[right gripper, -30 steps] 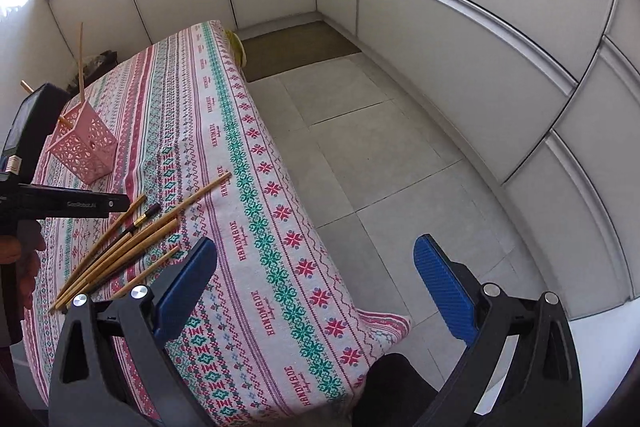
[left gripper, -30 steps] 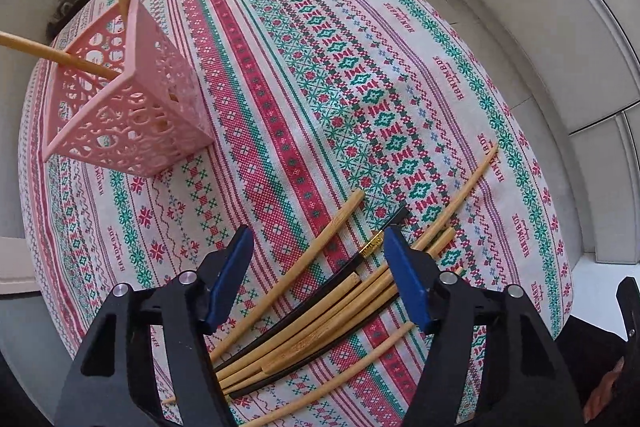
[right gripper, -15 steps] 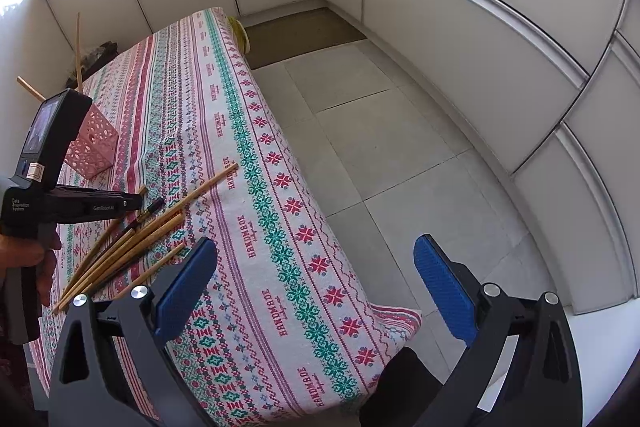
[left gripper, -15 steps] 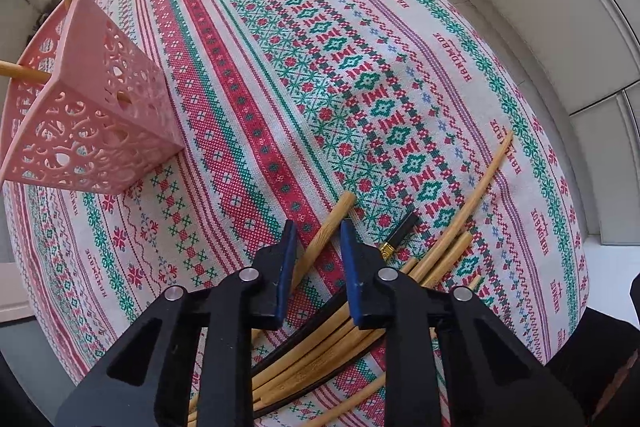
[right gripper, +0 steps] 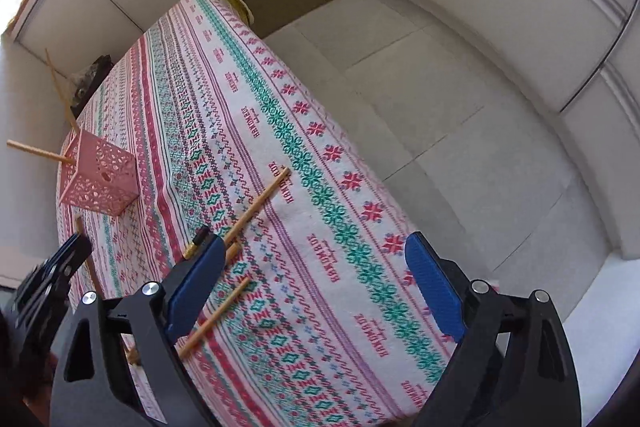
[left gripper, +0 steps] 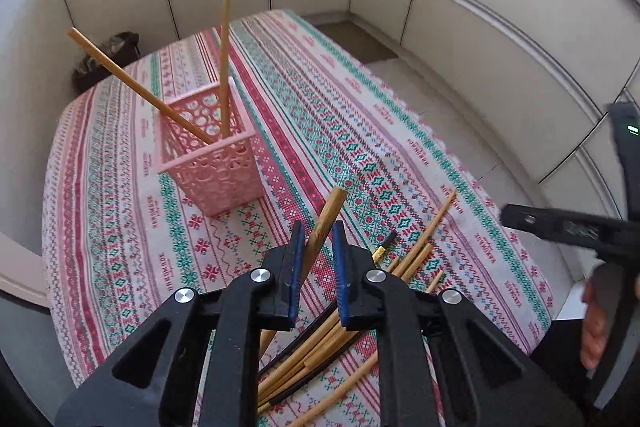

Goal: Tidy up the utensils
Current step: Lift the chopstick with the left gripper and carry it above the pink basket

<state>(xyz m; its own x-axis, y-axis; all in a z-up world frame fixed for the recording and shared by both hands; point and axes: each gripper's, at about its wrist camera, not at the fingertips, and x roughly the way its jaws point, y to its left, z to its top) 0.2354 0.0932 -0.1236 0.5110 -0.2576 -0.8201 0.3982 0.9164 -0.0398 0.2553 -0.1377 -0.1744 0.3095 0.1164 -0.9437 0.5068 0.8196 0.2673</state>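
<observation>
My left gripper (left gripper: 316, 239) is shut on a bamboo chopstick (left gripper: 326, 217) and holds it lifted above the patterned tablecloth (left gripper: 360, 131). A pink perforated holder (left gripper: 212, 163) stands ahead and to the left with two chopsticks (left gripper: 225, 51) leaning in it; it also shows in the right wrist view (right gripper: 100, 179). A pile of bamboo and black chopsticks (left gripper: 320, 347) lies under the left gripper. My right gripper (right gripper: 312, 283) is open and empty above the table's near right part, with loose chopsticks (right gripper: 256, 205) by its left finger.
The table's right edge (right gripper: 384, 211) drops to a tiled floor (right gripper: 460, 107). White panelled walls (left gripper: 500, 27) surround the space. A dark object (left gripper: 106, 59) sits past the table's far left corner. The right hand-held device (left gripper: 580, 227) shows at the left view's right edge.
My left gripper closed on one bamboo chopstick from the pile and lifted it, tilting up toward the pink holder. My right gripper moved in over the table, still open.
</observation>
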